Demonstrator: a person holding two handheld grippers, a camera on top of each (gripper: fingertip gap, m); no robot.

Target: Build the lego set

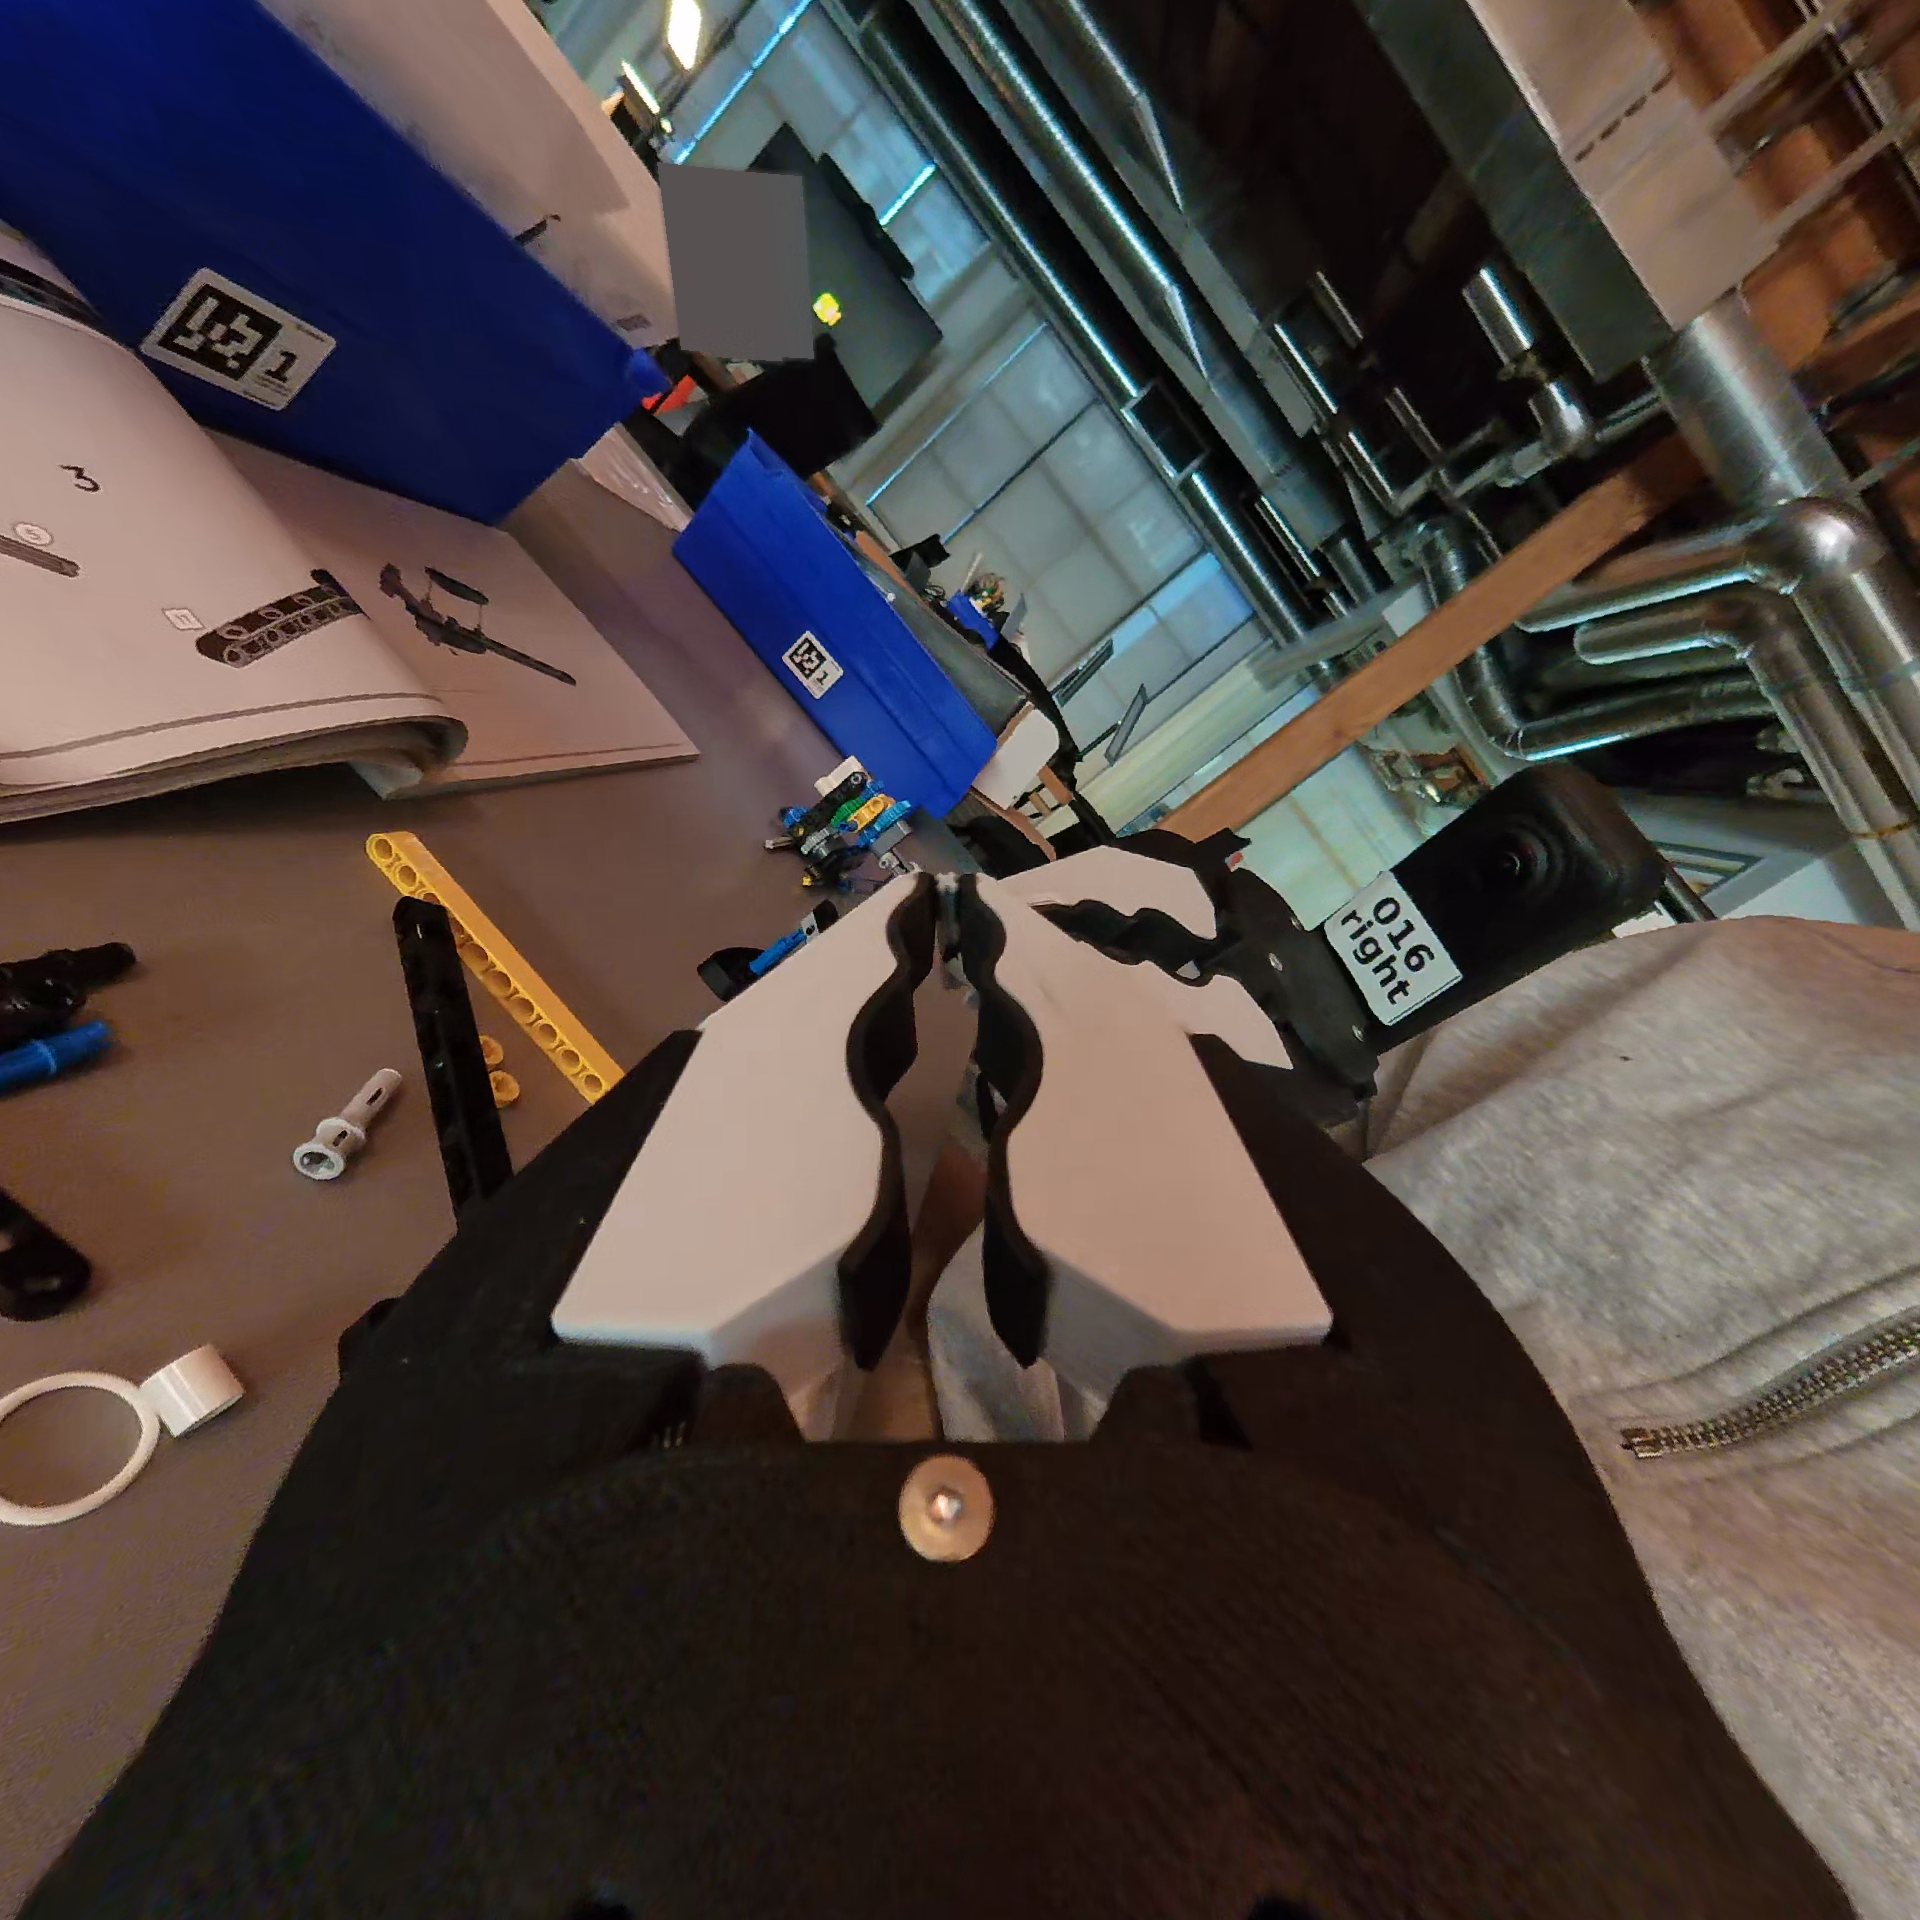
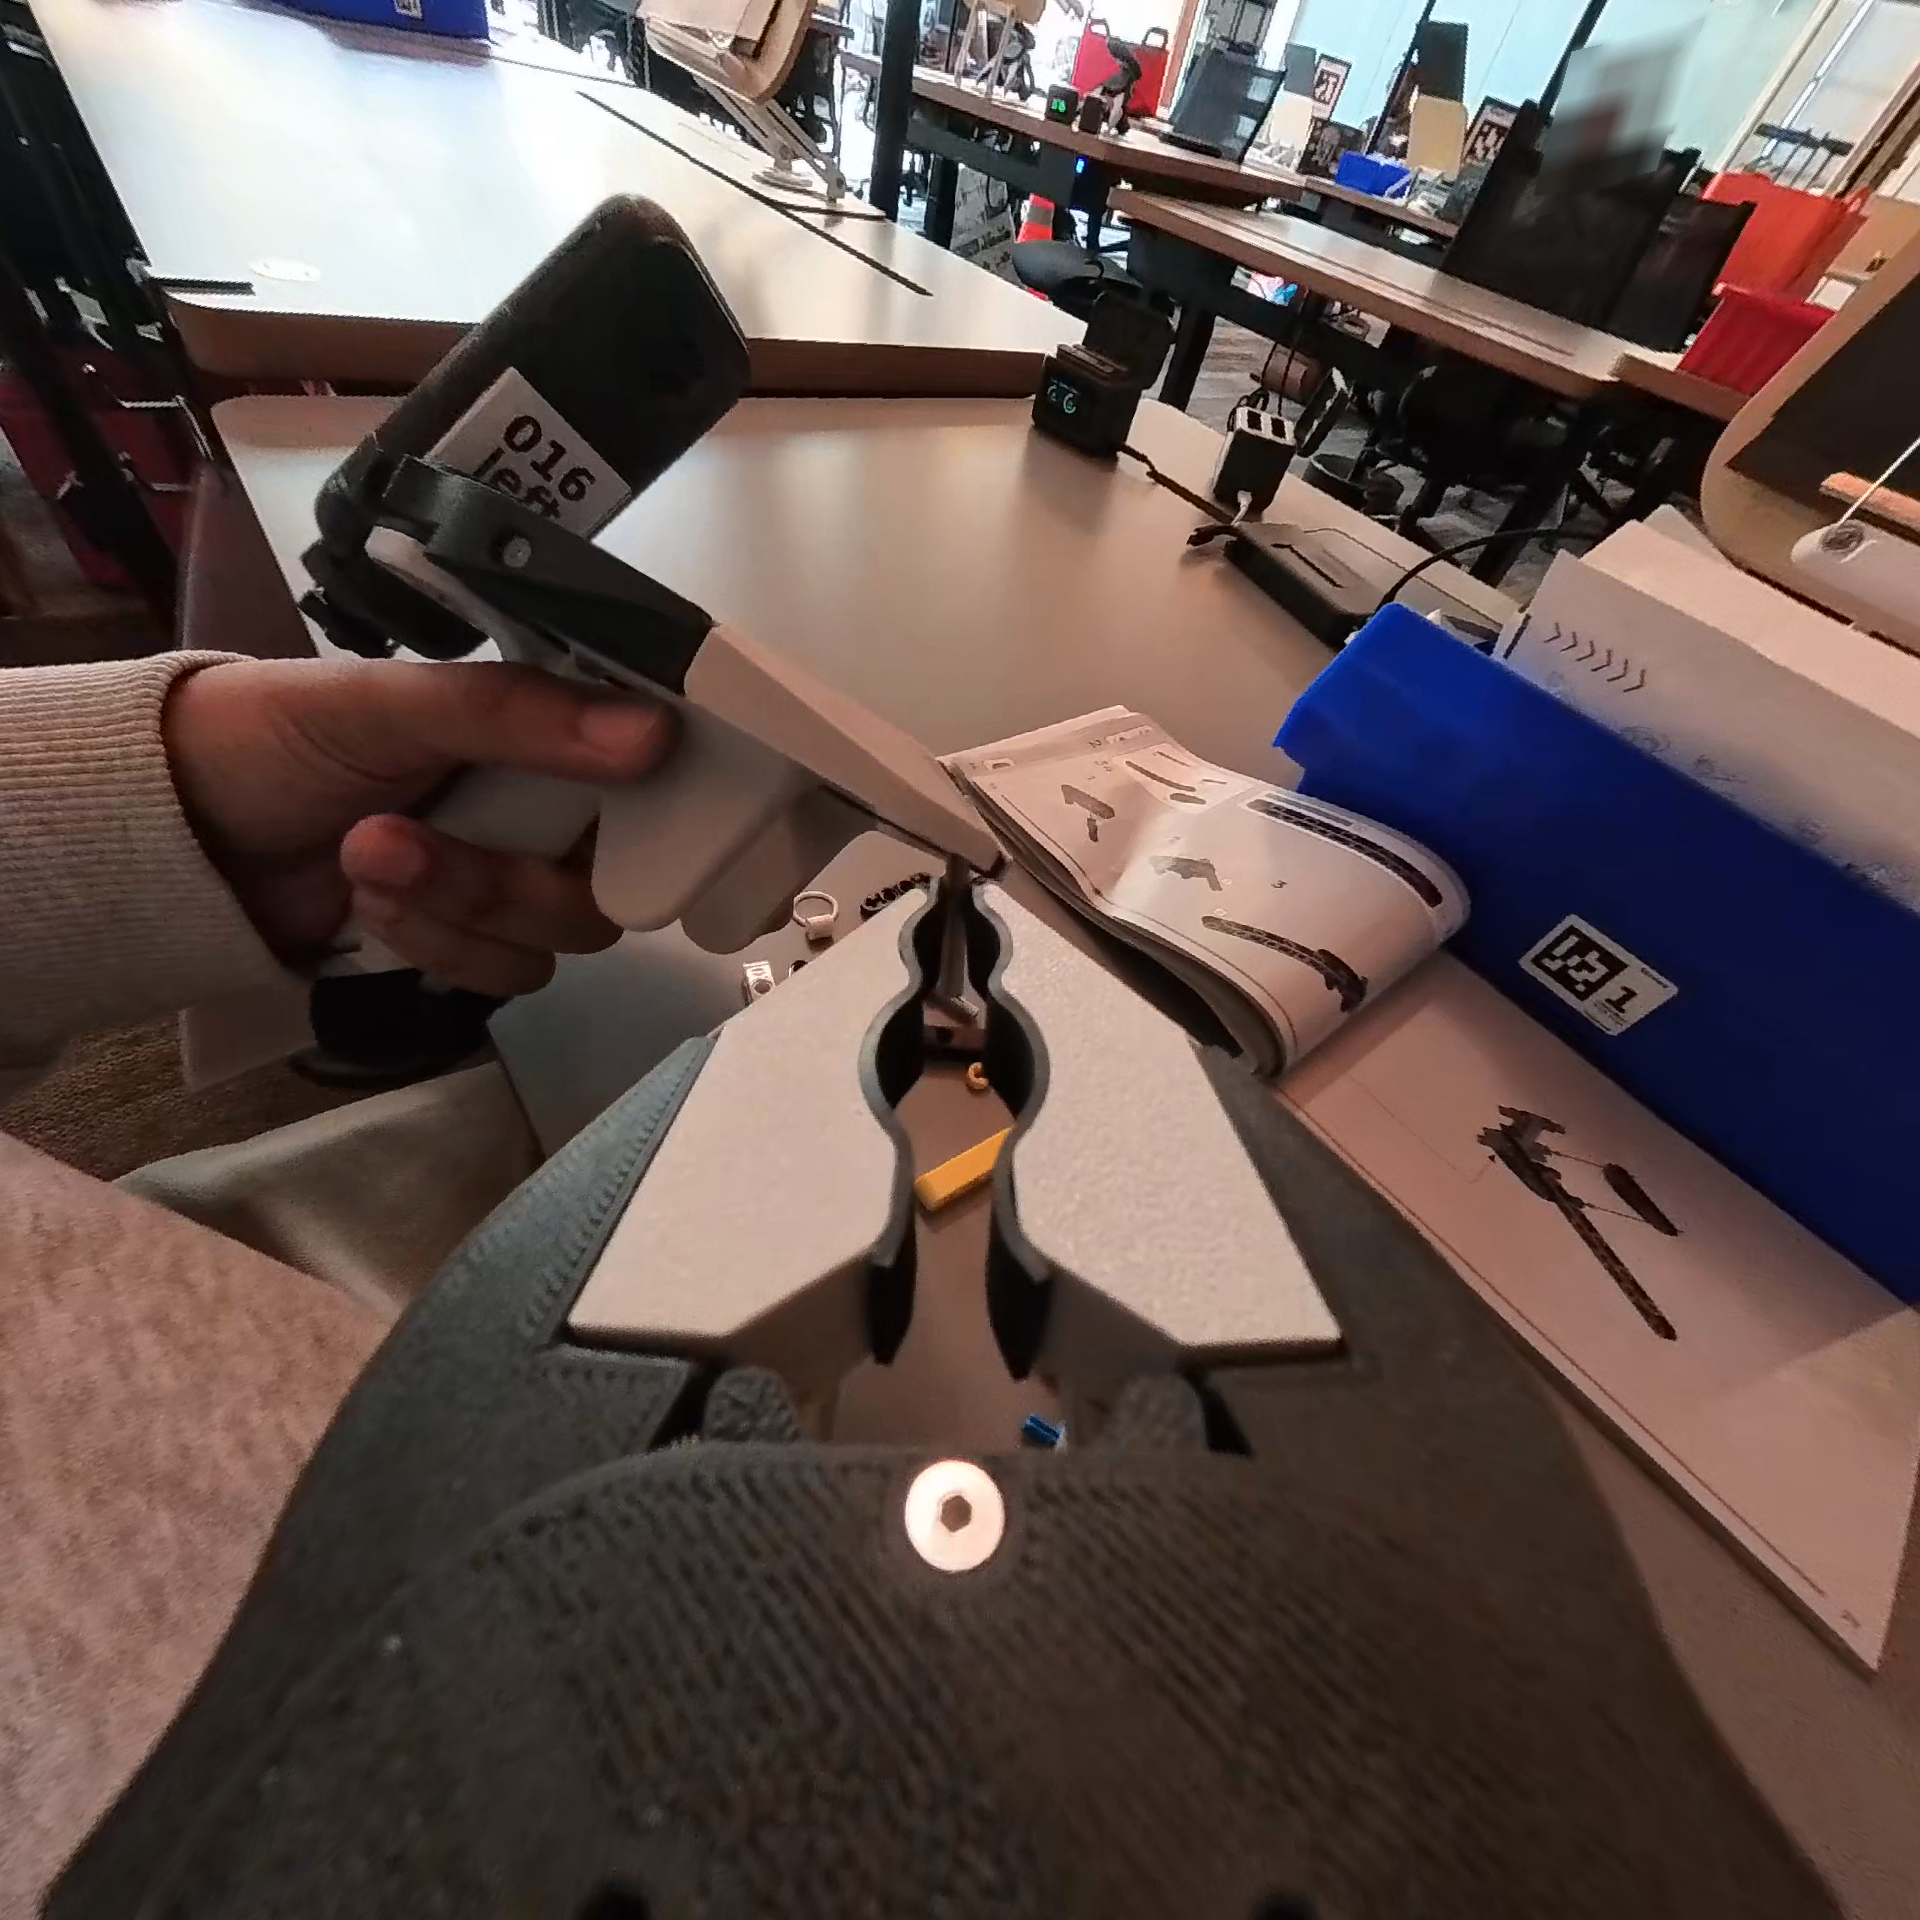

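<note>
A thin grey Lego axle with a small cross piece at its lower end stands upright between both grippers, above the table. My right gripper is shut on the middle of the axle. My left gripper comes in from the left, held by a hand, and pinches the axle's top end. In the left wrist view my left gripper is shut, with a sliver of the grey piece between its tips. The right gripper sits just behind it.
On the grey table lie a yellow beam, a black beam, a grey pin, a white ring, a blue pin and a small multicoloured assembly. An open instruction booklet and blue bins are at the right. My two grippers' fingertips are within a few centimetres of each other.
</note>
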